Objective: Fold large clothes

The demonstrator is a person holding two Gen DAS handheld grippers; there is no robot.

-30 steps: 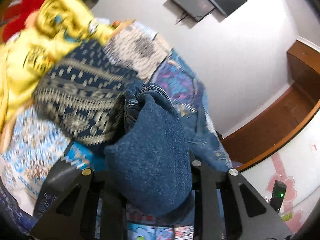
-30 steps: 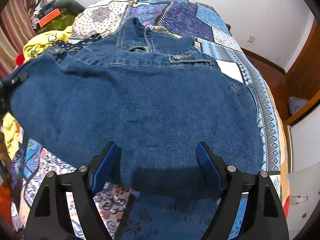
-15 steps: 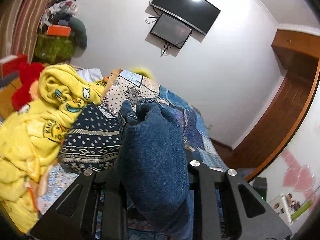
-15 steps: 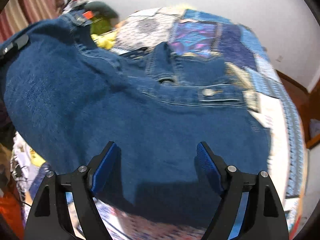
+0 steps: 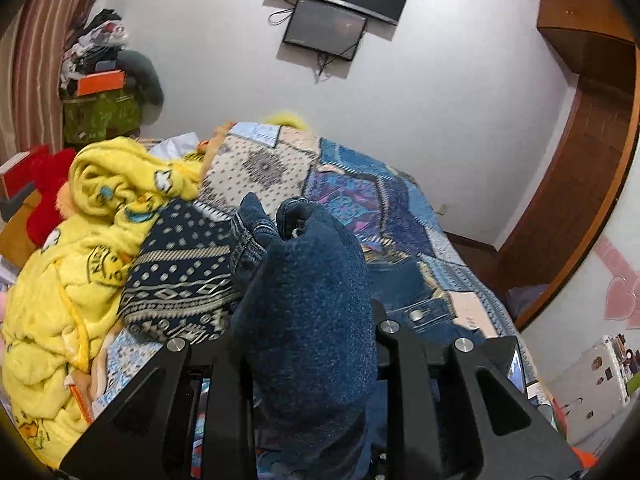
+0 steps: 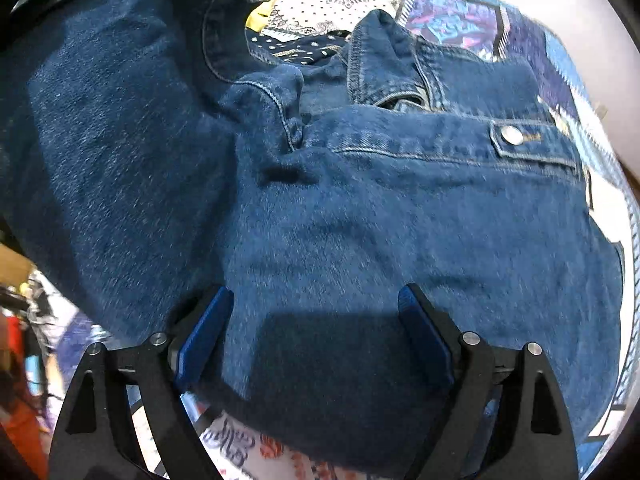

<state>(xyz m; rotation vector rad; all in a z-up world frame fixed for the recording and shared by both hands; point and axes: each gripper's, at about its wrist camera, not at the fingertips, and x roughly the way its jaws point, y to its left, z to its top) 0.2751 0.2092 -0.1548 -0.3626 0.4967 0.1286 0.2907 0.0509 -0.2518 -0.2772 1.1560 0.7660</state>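
Left wrist view: your left gripper [image 5: 308, 344] is clamped on a thick bunch of the denim jacket [image 5: 308, 312], which rises between the fingers and hides the tips. You hold that edge up off the patchwork quilt [image 5: 360, 200], likely to carry one side over for a fold. A yellow blanket [image 5: 80, 248] and a navy patterned cloth [image 5: 184, 272] lie piled to the left.

Right wrist view: your right gripper [image 6: 316, 332] stands wide, blue pads [image 6: 204, 332] apart, gripping nothing. The denim jacket [image 6: 400, 208] lies spread just ahead of and under the fingers, its left part lifted, pocket snap [image 6: 511, 134] beyond. Probably hovering to pin or smooth the body.
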